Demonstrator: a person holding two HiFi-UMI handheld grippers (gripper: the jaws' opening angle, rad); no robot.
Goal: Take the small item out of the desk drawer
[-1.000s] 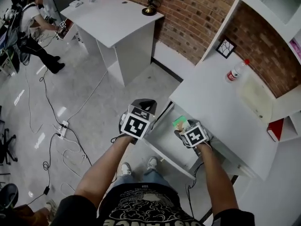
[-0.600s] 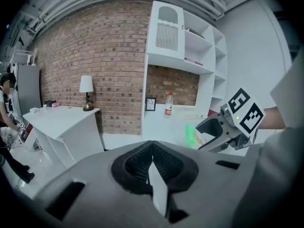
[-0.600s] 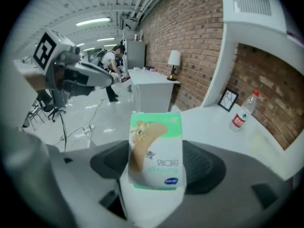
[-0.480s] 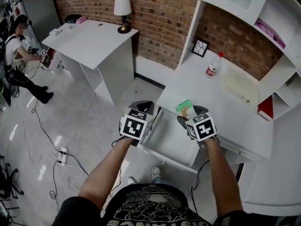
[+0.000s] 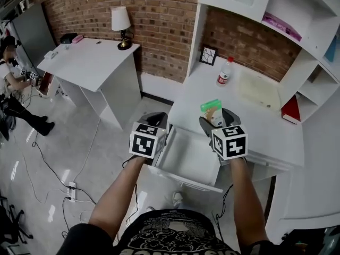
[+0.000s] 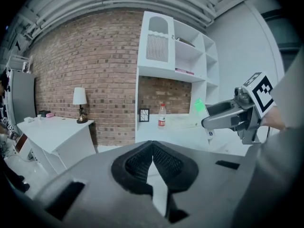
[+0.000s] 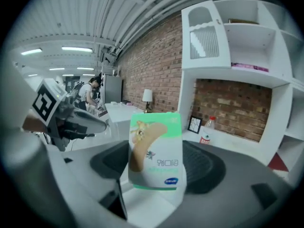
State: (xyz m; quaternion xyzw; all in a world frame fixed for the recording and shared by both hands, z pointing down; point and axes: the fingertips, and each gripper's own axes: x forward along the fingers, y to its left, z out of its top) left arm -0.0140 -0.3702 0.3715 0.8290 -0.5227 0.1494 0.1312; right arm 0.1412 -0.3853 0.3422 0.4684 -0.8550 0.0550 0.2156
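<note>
A small green and white box (image 5: 212, 111) with a plaster printed on it stands upright between the jaws of my right gripper (image 5: 215, 120), which is shut on it. The box fills the middle of the right gripper view (image 7: 156, 151). It hangs over the desk top (image 5: 260, 126), just beyond the back of the open white drawer (image 5: 188, 154). No item shows on the visible drawer floor. My left gripper (image 5: 155, 122) sits by the drawer's left side, its pads (image 6: 142, 163) meeting with nothing between them. From the left gripper view the right gripper (image 6: 223, 119) and box (image 6: 200, 105) show at the right.
On the desk stand a bottle (image 5: 224, 71), a small picture frame (image 5: 207, 54) and a red book (image 5: 291, 109), with white shelves above. A second white desk (image 5: 85, 62) with a lamp (image 5: 121, 23) is at the left. Cables (image 5: 69, 185) lie on the floor, and a person (image 5: 10, 73) sits far left.
My right gripper has lifted the box up out of the drawer and forward over the desk top. The left gripper has stayed by the drawer's left side.
</note>
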